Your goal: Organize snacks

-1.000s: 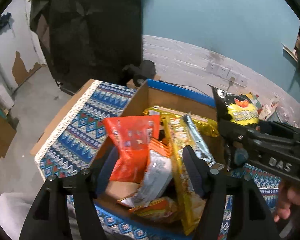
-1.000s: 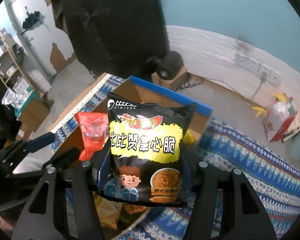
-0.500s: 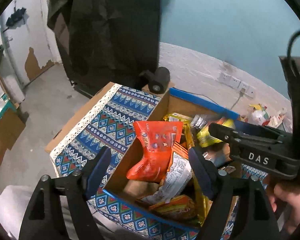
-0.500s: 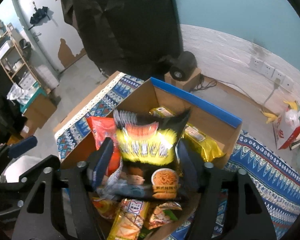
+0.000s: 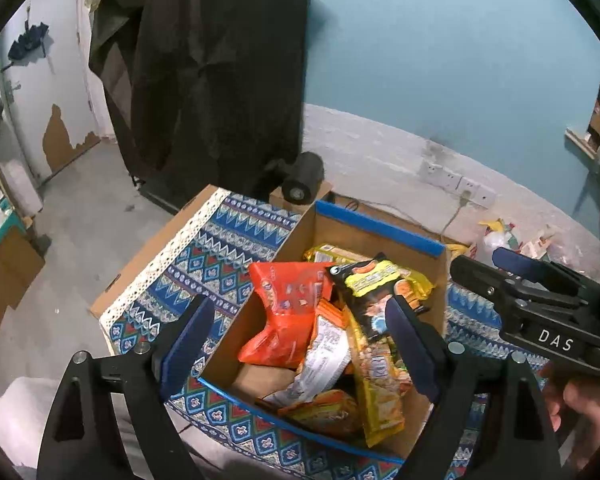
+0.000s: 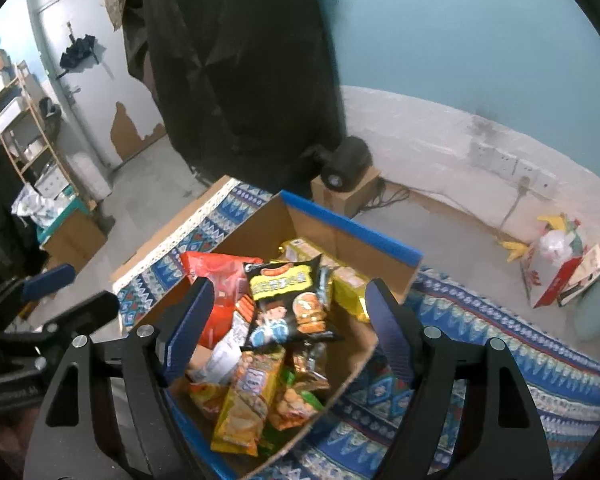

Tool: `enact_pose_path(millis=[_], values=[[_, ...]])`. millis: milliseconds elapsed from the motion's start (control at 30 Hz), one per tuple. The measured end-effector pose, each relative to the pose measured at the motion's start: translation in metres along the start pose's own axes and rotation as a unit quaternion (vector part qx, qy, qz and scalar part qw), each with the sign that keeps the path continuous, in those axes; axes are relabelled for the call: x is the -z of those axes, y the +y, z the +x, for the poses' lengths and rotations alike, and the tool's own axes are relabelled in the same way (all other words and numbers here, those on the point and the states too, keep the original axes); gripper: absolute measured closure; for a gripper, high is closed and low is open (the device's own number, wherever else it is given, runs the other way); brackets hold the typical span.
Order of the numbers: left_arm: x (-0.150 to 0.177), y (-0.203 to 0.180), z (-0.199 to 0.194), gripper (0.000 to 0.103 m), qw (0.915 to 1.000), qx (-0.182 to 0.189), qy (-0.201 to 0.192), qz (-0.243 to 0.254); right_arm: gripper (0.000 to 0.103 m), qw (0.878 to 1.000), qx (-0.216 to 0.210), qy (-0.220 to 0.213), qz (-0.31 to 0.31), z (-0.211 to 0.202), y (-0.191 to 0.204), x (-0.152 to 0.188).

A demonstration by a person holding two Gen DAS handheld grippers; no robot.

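Observation:
A cardboard box with blue-taped rims stands on a patterned blue cloth and holds several snack packets. A black-and-yellow noodle snack bag lies on top of the pile, beside an orange-red bag. My right gripper is open and empty above the box; it also shows in the left wrist view. My left gripper is open and empty above the box's near side; it also shows in the right wrist view.
The patterned cloth covers a table. A black speaker on a small carton stands behind it by a dark hanging cloth. Wall sockets, cables and rubbish bags lie on the floor at right. Shelves stand at left.
My right gripper opened and let the black-and-yellow bag drop into the box, then drew back and up. My left gripper also rose and backed away from the box.

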State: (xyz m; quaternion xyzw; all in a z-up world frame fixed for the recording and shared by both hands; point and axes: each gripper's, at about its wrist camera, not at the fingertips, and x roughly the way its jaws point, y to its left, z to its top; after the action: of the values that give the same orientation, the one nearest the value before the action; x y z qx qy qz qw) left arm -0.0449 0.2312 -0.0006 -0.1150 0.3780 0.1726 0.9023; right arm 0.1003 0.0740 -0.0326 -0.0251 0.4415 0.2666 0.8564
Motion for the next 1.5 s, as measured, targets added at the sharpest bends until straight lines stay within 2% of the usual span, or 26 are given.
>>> enact_pose_path(millis=[133, 567, 900, 1500], values=[[0.000, -0.005, -0.014, 0.003, 0.9997, -0.001, -0.023, 0.005, 0.025, 1.000, 0.006, -0.016, 0.002, -0.020, -0.004, 0.004], [0.002, -0.022, -0.020, 0.003, 0.9993, 0.009, -0.021, 0.030, 0.025, 0.997, 0.039, -0.063, -0.011, -0.062, -0.005, 0.023], [0.004, -0.035, -0.023, 0.003, 0.9987, 0.008, -0.025, 0.044, 0.025, 0.996, 0.064, -0.064, -0.007, -0.068, -0.023, 0.032], [0.005, -0.041, -0.024, 0.003, 0.9982, 0.003, -0.031, 0.052, 0.025, 0.996, 0.071, -0.060, -0.007, -0.073, -0.031, 0.033]])
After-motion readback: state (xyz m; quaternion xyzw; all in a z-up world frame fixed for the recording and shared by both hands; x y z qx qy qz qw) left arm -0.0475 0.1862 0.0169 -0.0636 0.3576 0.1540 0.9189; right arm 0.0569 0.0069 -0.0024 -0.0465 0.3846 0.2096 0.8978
